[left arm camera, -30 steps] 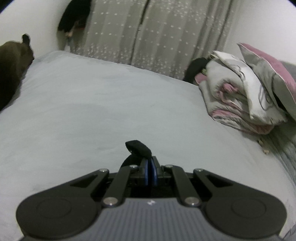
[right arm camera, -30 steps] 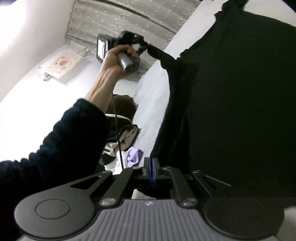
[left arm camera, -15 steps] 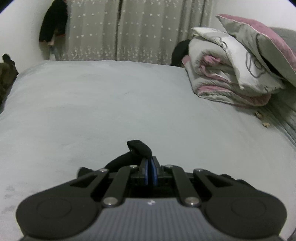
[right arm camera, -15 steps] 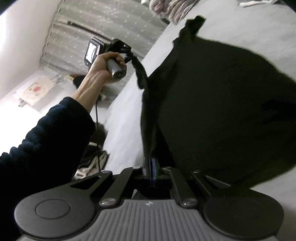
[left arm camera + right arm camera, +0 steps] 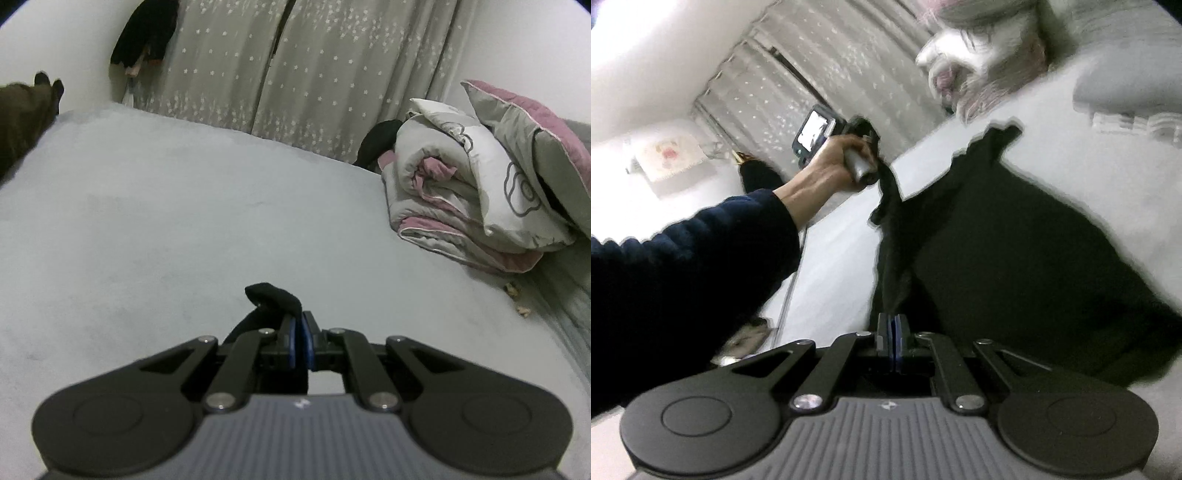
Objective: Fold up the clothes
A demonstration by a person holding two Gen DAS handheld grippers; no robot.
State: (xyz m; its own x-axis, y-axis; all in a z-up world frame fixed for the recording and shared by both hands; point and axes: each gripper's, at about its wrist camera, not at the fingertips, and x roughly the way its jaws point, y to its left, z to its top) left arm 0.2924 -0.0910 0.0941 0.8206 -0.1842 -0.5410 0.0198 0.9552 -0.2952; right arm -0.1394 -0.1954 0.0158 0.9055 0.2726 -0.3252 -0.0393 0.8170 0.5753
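Now, on the left, the left tongs [image 5: 300, 338] are clenched on a bunched corner of the black garment [image 5: 1015, 266], a dark nub of cloth poking up past the blue pads over the bare grey bed [image 5: 184, 221]. The person's left hand [image 5: 834, 162] holds that tool up above the bed's left edge. In the middle, a taut rope of fabric runs from there down to the right tongs [image 5: 894, 341], which are pinched tight on another point of the same edge. To the right, the rest of the garment sags down and spreads onto the bed, with the rolled duvet [image 5: 461, 206] off at the far right corner. This looks like the spread-out step: lay it flat. Next move calls for both hands lowering together, keeping the edge stretched, before letting go.
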